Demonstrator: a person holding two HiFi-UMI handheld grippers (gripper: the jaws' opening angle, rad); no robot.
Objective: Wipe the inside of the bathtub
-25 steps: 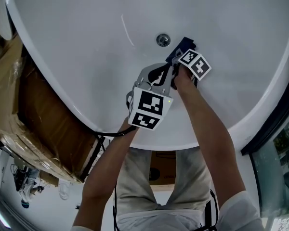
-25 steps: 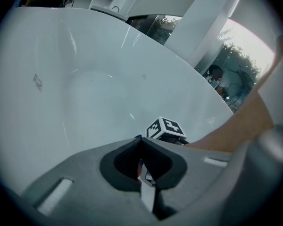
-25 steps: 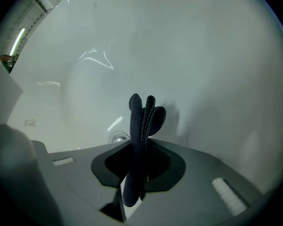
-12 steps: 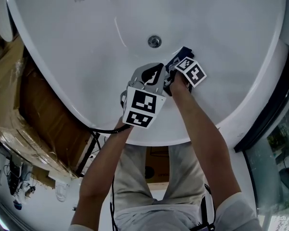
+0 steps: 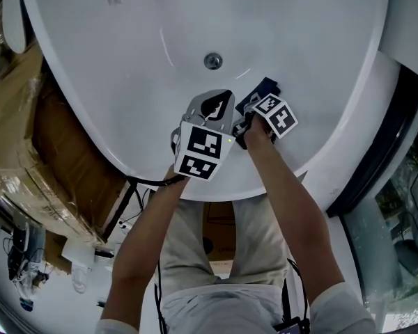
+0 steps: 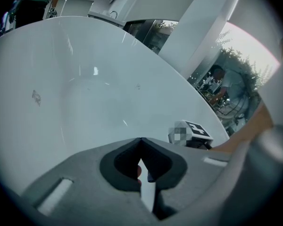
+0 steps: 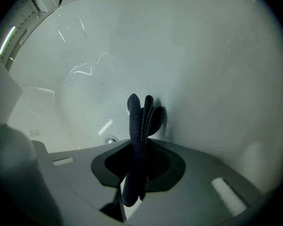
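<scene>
Inside a white oval bathtub, a person's right gripper clamps its jaws on a folded dark navy cloth, whose free end presses against the tub's inner wall, near the round metal drain and towards the near rim. The left gripper hovers just beside it, its jaws closed on nothing.

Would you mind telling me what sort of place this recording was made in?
Probably an unfinished bathroom or a showroom: a white bathtub with a drain stands beside wrapped cardboard packaging, with a glass wall nearby.
</scene>
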